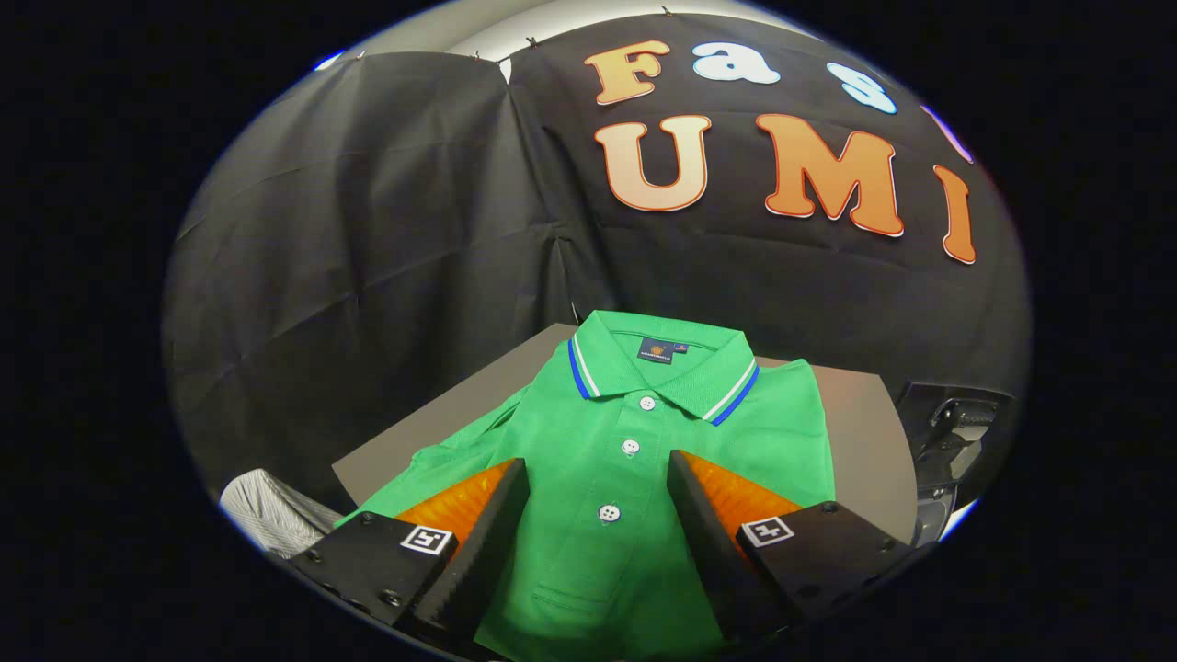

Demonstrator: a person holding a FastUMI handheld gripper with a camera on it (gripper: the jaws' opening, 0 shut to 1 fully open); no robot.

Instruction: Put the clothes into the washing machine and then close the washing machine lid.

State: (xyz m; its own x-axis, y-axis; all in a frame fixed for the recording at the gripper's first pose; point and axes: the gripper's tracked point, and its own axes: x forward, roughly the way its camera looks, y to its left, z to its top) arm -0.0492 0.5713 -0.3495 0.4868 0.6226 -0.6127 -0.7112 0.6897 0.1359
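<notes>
Fingers of the gripper (598, 473) are spread wide apart and hold nothing, and they hang over the lower part of a green shirt (634, 460). I think they are held open like this so they can come down on both sides of a bit of cloth and pinch it. One shirt is here, and it lies flat and folded on a grey bench (864, 432) in the middle of the frame, with its collar (667, 368) pointing away toward the black wall. It looks laid out neat so it is easy to pick up. Three white buttons run down its front, and the lowest button (608, 513) sits right between the two fingers. The collar has blue and white stripes along its edge and one small dark tag inside. A grey and white striped thing (267, 510) peeks out at the lower left of the frame, and I cannot tell what it is. Some dark machine part (952, 432) shows at the right of the frame past the bench, and I cannot tell if it is the washer. The shirt is not picked up yet, so the job looks like it is just starting.
</notes>
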